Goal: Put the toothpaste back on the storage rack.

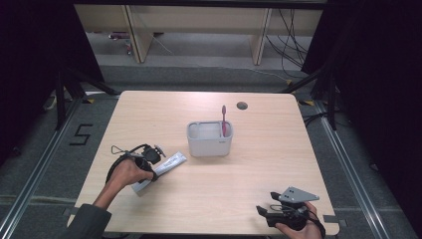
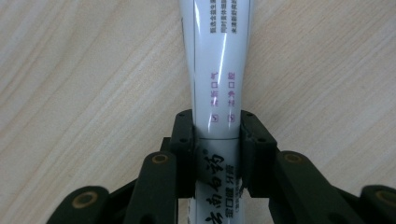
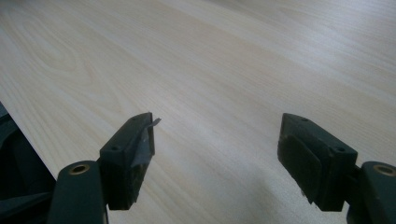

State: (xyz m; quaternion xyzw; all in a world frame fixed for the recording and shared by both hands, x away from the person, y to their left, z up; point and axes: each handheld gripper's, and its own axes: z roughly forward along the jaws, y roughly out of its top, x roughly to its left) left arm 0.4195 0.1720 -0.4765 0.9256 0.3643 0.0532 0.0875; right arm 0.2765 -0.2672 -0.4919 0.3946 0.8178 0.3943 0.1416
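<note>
On the table (image 1: 259,164), left gripper (image 2: 217,140) is clamped on a toothpaste tube (image 2: 217,70); right gripper (image 3: 217,154) gapes empty. Grey caddy (image 1: 209,144) with pink toothbrush (image 1: 224,119) sits just beyond.

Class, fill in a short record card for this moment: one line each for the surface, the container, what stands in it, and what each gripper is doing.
surface: wooden table
container: grey tub, near the table's middle
in container: pink toothbrush, upright at the right end
left gripper: shut on white toothpaste tube, which lies on the table
right gripper: open, holding nothing, at the near right edge
</note>
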